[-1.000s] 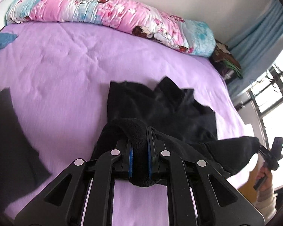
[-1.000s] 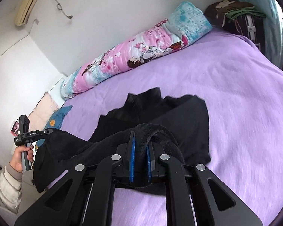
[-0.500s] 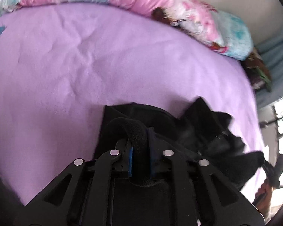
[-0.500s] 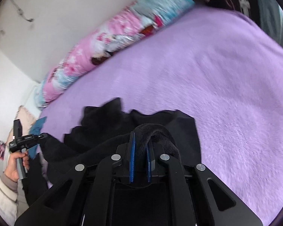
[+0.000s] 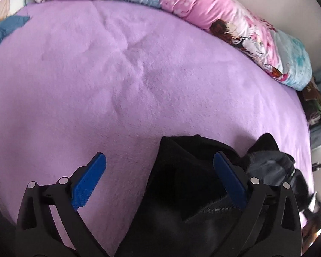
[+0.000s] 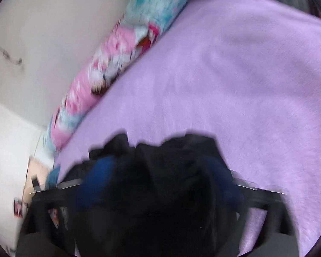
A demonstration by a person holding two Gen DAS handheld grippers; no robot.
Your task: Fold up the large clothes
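- The black garment (image 5: 182,203) is lying in a heap on the near part of the purple bed (image 5: 139,75), under both tools. A folded layer is already resting on top of it, so one fold seems to be laid down.
- I am judging that the task is only partly done: the far edge is looking uneven, with dark points sticking out, and more folds and some smoothing are probably remaining.
- The left gripper (image 5: 159,173) is standing wide open; its jaws have just been opening. The left blue pad (image 5: 89,180) is hanging over the bare bed, and the right pad is sitting over the garment. The cloth is lying between the jaws, but the pads are not pressing on it, so it is released.
- The right gripper (image 6: 160,171) is showing very blurred in its own view. Its jaws have also just been opening and are standing wide apart, with the garment below and between them, not clamped.
- A pink and blue pillow (image 5: 224,17) is lying along the far wall, well apart from the garment.
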